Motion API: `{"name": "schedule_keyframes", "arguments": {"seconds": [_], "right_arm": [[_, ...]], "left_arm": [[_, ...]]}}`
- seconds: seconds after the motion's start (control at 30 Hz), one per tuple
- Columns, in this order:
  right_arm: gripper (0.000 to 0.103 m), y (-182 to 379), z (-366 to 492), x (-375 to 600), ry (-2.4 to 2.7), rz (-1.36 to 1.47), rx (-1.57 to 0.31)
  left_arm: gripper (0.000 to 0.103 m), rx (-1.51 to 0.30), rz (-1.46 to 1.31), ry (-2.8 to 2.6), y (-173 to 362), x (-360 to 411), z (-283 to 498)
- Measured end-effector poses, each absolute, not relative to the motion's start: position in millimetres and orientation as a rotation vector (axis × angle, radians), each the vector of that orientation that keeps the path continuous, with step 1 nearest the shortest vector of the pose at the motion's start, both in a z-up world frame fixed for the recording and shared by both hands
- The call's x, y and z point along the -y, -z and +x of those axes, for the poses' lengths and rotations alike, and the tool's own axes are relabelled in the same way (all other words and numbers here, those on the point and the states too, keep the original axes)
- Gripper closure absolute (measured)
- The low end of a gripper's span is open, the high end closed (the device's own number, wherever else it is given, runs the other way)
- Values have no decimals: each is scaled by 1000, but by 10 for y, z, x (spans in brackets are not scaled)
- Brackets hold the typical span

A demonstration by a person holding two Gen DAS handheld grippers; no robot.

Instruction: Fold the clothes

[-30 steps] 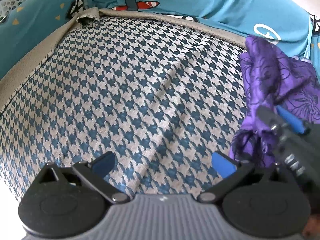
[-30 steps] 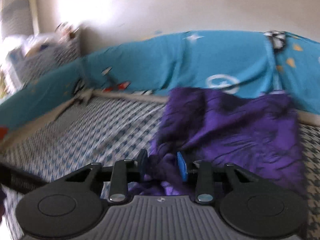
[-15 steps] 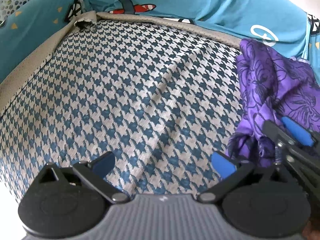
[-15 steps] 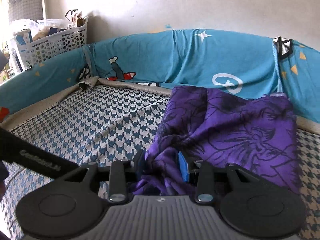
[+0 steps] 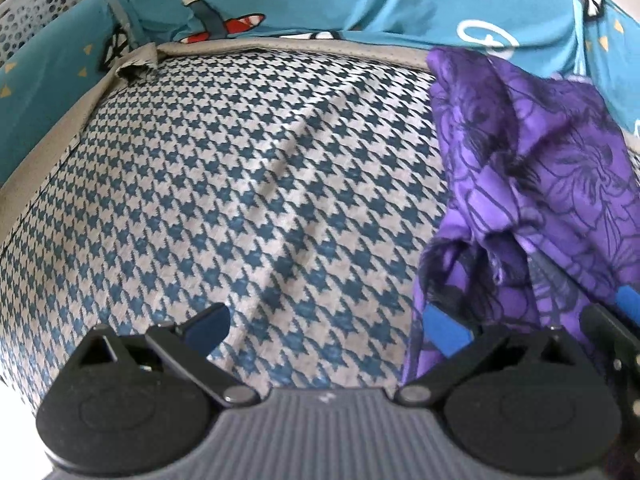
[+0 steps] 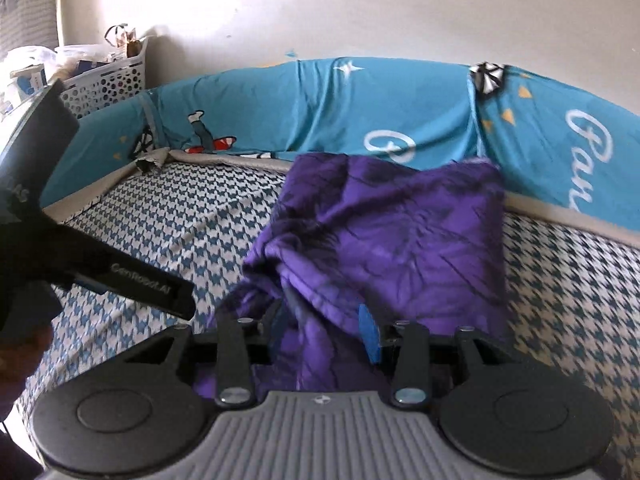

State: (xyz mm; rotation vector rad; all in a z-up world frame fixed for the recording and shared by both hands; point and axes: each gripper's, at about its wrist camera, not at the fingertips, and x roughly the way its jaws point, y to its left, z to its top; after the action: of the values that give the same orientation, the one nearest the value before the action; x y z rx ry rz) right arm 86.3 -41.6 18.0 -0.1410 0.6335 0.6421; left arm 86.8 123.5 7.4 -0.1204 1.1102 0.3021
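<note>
Pinching the purple cloth (image 6: pixel 384 240) in my right hand-held gripper (image 6: pixel 324 324), frame centre | left hand-held gripper (image 5: pixel 326 326) spread wide, holding nothing | houndstooth mattress (image 5: pixel 240 184) below

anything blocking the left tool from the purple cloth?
Nothing visible. The open left tool sits beside the purple floral-print garment, its right finger already against the fabric edge. Only bare houndstooth mattress cover lies between. The right tool is shut on the same garment.
</note>
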Motion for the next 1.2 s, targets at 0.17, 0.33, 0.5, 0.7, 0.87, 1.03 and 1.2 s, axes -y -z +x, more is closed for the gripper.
{"name": "schedule_keyframes", "arguments": {"seconds": [0.17,0.33,0.5,0.7,0.87,1.03,1.2], "right_arm": [[60,-184,757,516,-620,-136,-648],[56,-204,667,588,-598,-127,-647],[55,-205,577,680,-565,-120,-656],[54,-218,471,804,-528,-102,-664],[50,-223,389,903,-499,-84,-672],[49,-207,302,976,-480,-79,-678],[49,-196,227,1046,-464,-69,-685]], "left_arm": [[0,-1116,-76,-277,-27,-1059,841],[0,-1113,-28,-255,14,-901,789],[0,-1100,1,-229,22,-765,709],[0,-1087,11,-195,17,-640,543],[0,-1060,32,-170,-12,-549,390],[0,-1036,62,-150,-31,-458,265],[0,-1035,69,-135,-18,-404,171]]}}
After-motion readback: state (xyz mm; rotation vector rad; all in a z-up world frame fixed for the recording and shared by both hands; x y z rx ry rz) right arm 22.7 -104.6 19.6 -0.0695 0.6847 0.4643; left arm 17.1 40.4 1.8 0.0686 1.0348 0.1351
